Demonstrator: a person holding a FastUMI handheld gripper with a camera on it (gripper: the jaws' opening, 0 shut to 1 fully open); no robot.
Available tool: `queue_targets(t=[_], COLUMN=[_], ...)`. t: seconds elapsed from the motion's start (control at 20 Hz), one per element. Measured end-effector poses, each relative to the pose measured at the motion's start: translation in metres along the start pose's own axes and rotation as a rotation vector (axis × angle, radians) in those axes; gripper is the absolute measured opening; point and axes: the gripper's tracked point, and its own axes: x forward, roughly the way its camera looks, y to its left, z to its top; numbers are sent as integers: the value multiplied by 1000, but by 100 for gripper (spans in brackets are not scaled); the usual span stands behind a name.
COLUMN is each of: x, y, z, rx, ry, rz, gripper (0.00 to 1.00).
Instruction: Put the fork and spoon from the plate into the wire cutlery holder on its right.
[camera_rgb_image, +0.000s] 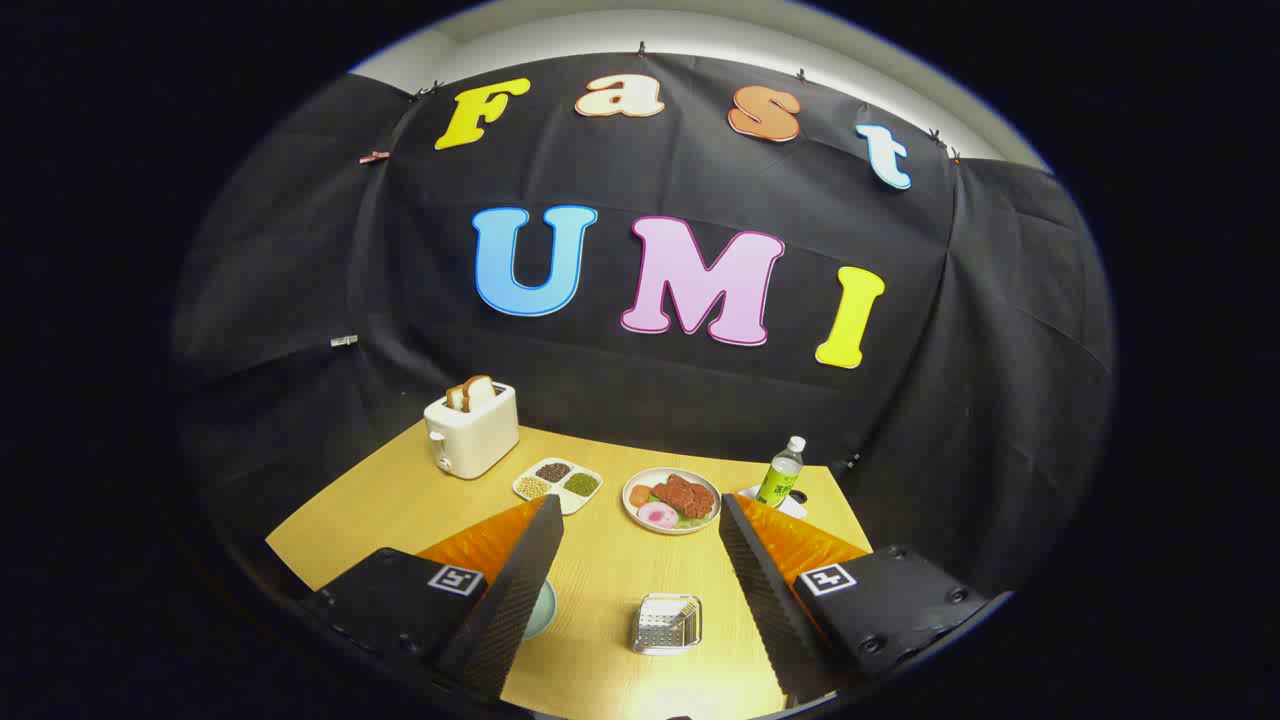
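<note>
Above table (400, 500), gripper (640, 560) angled down, fingers wide apart, nothing held; wire cutlery holder (667, 624) between them.

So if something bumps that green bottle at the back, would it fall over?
Probably yes. The green bottle stands tall and narrow on a small base, so a push near its cap would likely tip it, and being round it may roll. The open gripper is well short of it.

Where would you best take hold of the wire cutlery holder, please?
Probably by one side wall's rim, coming from above: the wire cutlery holder stands upright and open-topped between the fingers of the open gripper, so one finger can go inside, one outside.
</note>
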Motion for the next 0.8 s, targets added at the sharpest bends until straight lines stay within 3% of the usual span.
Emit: queue_targets(t=[0.8], x=[8], y=[0], z=[-8], rx=[10], ry=[29], rz=[-4], gripper=[98])
